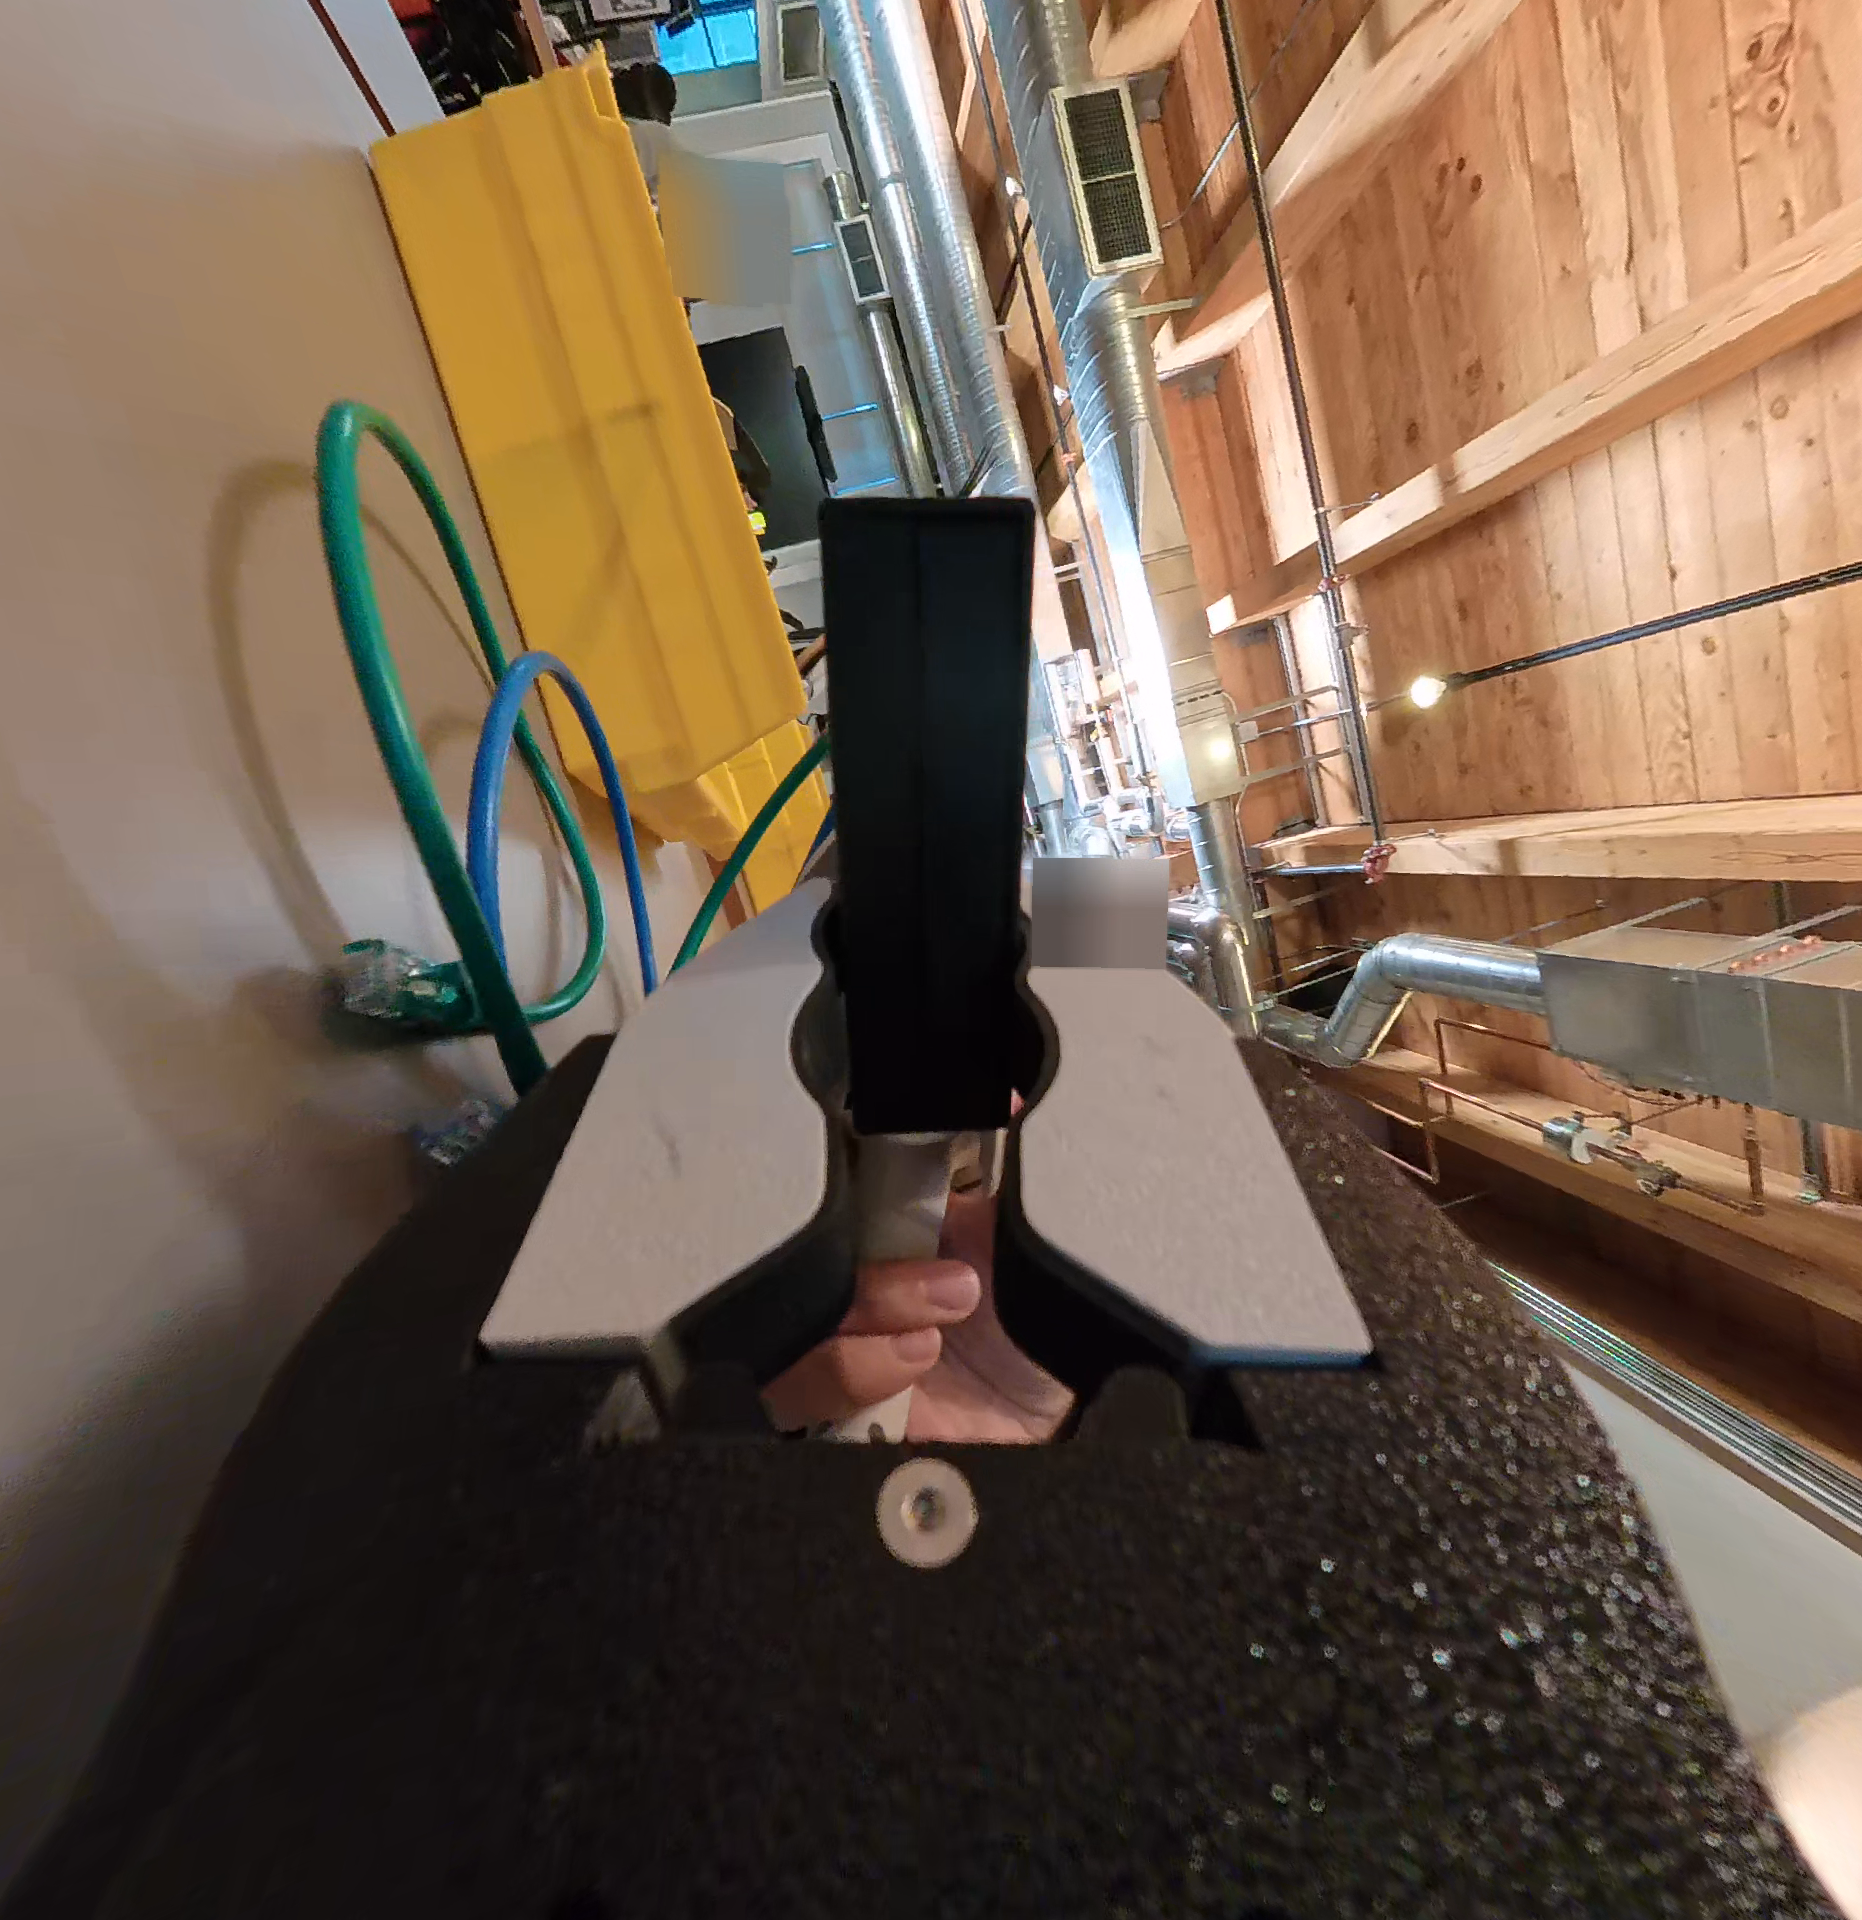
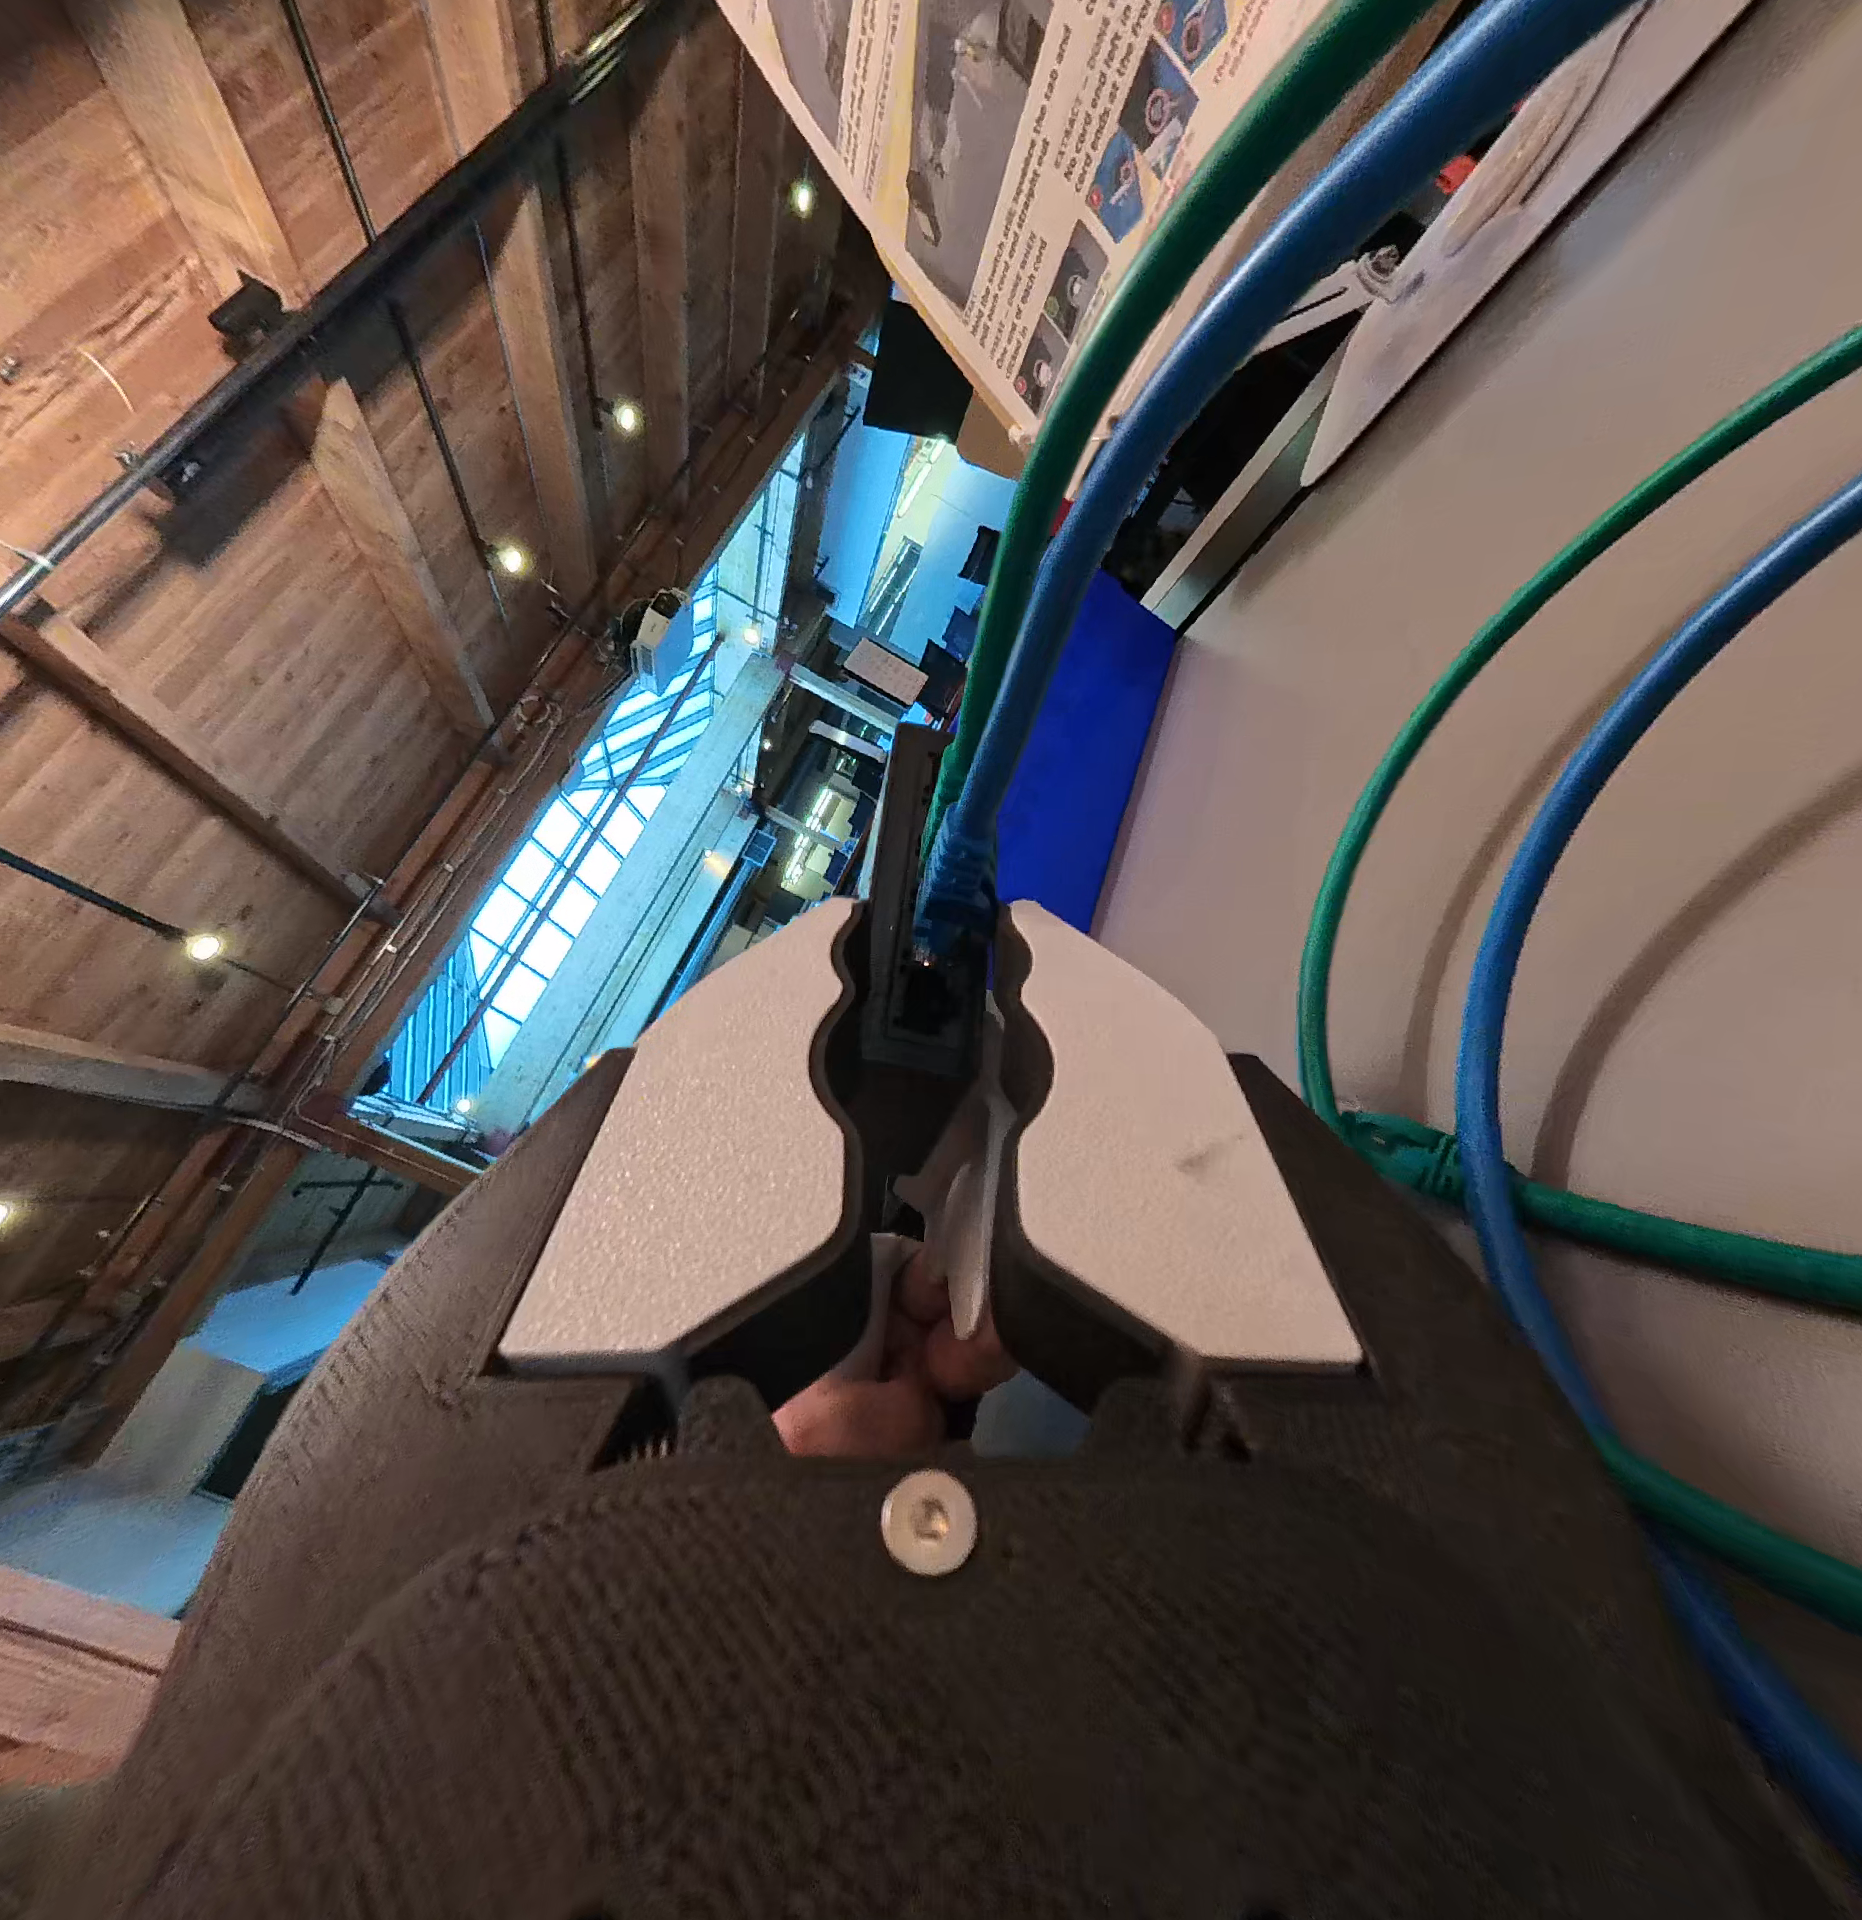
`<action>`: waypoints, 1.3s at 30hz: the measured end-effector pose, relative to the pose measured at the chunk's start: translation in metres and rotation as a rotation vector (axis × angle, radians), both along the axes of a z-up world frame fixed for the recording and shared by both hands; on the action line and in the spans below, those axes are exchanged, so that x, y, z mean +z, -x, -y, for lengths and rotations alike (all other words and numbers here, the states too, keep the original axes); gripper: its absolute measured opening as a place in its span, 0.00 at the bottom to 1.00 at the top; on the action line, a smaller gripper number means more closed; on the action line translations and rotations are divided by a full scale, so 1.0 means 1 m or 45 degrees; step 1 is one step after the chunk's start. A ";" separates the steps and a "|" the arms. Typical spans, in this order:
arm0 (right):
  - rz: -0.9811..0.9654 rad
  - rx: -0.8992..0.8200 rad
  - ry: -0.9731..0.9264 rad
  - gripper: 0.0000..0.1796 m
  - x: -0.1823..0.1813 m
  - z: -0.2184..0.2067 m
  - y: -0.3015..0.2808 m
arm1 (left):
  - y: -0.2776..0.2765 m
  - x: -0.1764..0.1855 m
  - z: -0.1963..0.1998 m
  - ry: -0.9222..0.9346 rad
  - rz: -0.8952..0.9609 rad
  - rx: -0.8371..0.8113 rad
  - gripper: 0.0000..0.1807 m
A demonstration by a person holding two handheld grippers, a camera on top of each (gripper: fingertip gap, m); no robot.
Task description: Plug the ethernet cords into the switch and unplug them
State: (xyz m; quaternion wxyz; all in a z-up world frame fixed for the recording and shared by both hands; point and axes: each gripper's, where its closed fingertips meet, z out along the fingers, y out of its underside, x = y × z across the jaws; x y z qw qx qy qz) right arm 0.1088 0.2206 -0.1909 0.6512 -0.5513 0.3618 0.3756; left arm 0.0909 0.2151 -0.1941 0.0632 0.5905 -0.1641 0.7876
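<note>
Left claw (image 1: 927, 997) clenched on the black switch (image 1: 922, 790), which stands up between its fingers and projects well past the tips. Right claw (image 2: 927, 977) closed around the near end of the same switch (image 2: 911, 831), just below the blue cord (image 2: 1020, 623) plug seated in a port. Green cord (image 2: 1010, 520) runs alongside it. Left of the left claw, a loose green cord end (image 1: 407, 982) lies on the counter (image 1: 127, 727), near a yellow bin (image 1: 574, 436).

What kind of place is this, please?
Probably a workshop or lab in an industrial building: metal air ducts run under a wooden plank ceiling, and a yellow plastic bin stands on the table.
</note>
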 end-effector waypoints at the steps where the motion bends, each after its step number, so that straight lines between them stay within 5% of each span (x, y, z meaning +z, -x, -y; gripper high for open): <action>1: -0.006 -0.010 -0.001 0.13 -0.001 0.000 -0.001 | -0.001 -0.001 0.000 0.004 0.000 0.006 0.15; 27: -0.161 -0.057 -0.126 0.08 -0.015 0.001 -0.007 | -0.004 -0.015 0.008 -0.175 -0.003 0.034 0.15; 39: 0.048 -0.066 -0.088 0.08 -0.013 0.000 -0.002 | -0.001 -0.012 0.002 -0.213 0.063 0.077 0.15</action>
